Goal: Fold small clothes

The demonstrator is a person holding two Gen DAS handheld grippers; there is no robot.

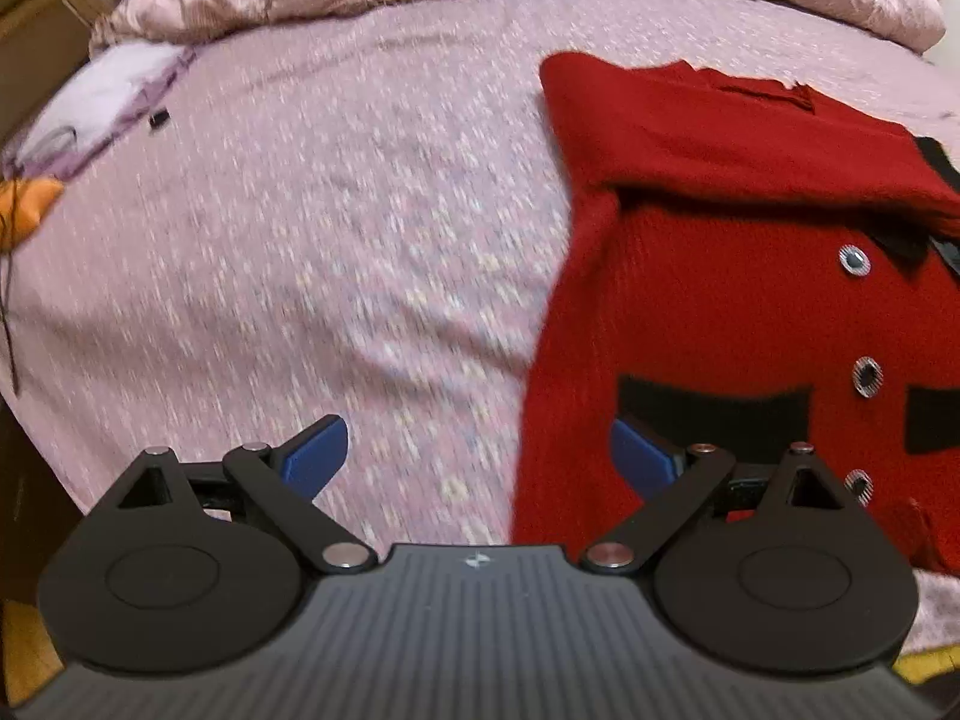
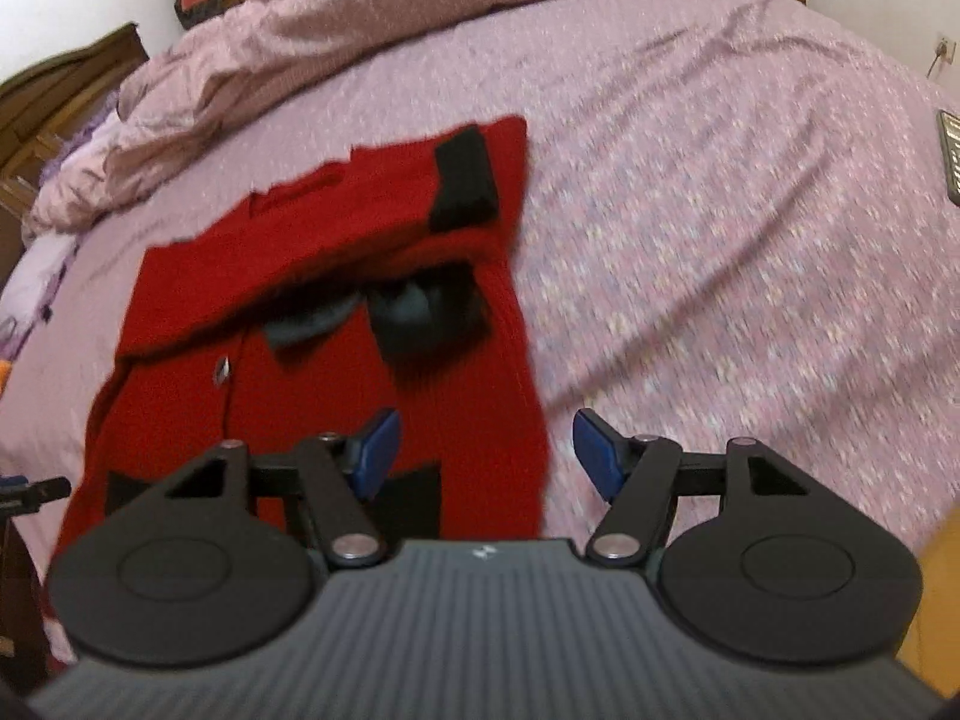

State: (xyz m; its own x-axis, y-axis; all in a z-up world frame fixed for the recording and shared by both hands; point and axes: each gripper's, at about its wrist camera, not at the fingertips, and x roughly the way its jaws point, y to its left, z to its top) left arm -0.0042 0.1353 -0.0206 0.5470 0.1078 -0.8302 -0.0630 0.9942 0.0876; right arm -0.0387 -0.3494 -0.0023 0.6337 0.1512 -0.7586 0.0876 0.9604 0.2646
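Hovering nearest, the left hand-held gripper [image 1: 477,459] and right hand-held gripper [image 2: 483,450] are both gaping wide, holding nothing. Beyond them the red cardigan [image 2: 336,324], black-trimmed and buttoned, is lying partly folded on the pink bed [image 1: 312,252]; a rumpled quilt [image 2: 372,18] is bunching at the far edge.

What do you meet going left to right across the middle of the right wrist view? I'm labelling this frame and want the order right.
Wooden furniture → rumpled duvet → red cardigan with its black cuff → bare pink bedsheet → dark remote-like object at the right edge.
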